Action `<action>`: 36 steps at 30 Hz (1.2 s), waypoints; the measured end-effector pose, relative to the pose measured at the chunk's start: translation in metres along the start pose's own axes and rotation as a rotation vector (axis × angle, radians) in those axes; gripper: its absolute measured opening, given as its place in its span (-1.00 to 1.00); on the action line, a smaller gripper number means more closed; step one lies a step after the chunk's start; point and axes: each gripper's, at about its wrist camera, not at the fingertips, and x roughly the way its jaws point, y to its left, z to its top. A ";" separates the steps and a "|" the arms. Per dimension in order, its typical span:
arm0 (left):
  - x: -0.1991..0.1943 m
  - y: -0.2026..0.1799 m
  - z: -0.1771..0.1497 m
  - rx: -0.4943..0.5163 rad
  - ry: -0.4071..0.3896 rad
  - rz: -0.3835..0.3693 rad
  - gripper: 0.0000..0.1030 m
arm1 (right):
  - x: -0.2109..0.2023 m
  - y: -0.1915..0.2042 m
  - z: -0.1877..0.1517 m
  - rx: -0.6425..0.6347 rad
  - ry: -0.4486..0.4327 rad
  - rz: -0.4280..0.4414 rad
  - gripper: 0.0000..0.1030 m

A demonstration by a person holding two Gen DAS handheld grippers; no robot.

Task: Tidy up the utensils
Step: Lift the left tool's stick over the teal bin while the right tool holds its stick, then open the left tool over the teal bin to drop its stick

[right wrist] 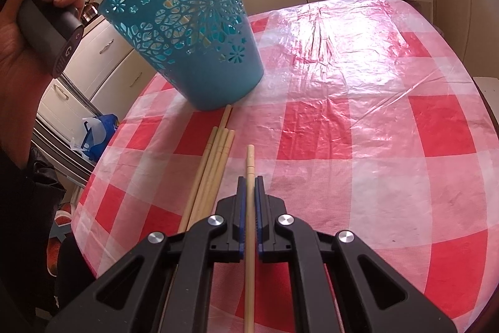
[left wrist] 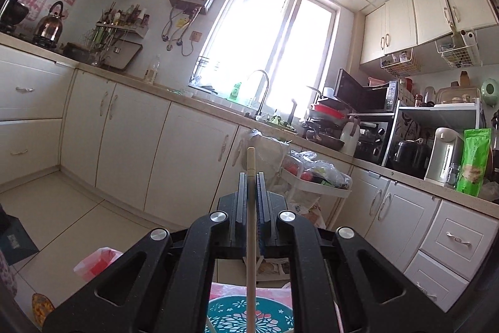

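My left gripper (left wrist: 251, 177) is shut on a wooden chopstick (left wrist: 251, 164), held upright above the blue basket, whose rim (left wrist: 218, 301) shows at the bottom of the left wrist view. My right gripper (right wrist: 250, 180) is shut on another wooden chopstick (right wrist: 250, 158), low over the table. The blue perforated basket (right wrist: 199, 27) stands at the table's far left. Several loose chopsticks (right wrist: 215, 158) lie on the cloth just left of my right gripper, pointing toward the basket's base. The hand holding the left gripper's handle (right wrist: 46, 17) is above left of the basket.
The round table has a red-and-white checked plastic cloth (right wrist: 358, 120). Kitchen cabinets (left wrist: 187, 152) and a cluttered counter (left wrist: 343, 127) line the far walls. A white cart with bags (left wrist: 315, 177) stands by the cabinets. The table's left edge (right wrist: 93, 170) drops to the floor.
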 end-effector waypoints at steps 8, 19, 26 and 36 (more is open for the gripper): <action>-0.002 0.002 -0.010 0.001 -0.006 0.036 -0.90 | 0.000 0.000 0.000 0.001 0.000 0.002 -0.88; -0.006 0.012 -0.017 0.005 0.064 0.031 -0.89 | 0.000 0.000 0.000 0.002 0.000 0.001 -0.88; -0.027 0.023 -0.023 0.001 0.111 0.048 -0.56 | 0.001 -0.001 0.001 0.012 0.007 0.011 -0.88; -0.081 0.050 -0.060 0.044 0.244 0.078 -0.24 | 0.007 0.036 0.000 -0.180 0.024 -0.156 -0.88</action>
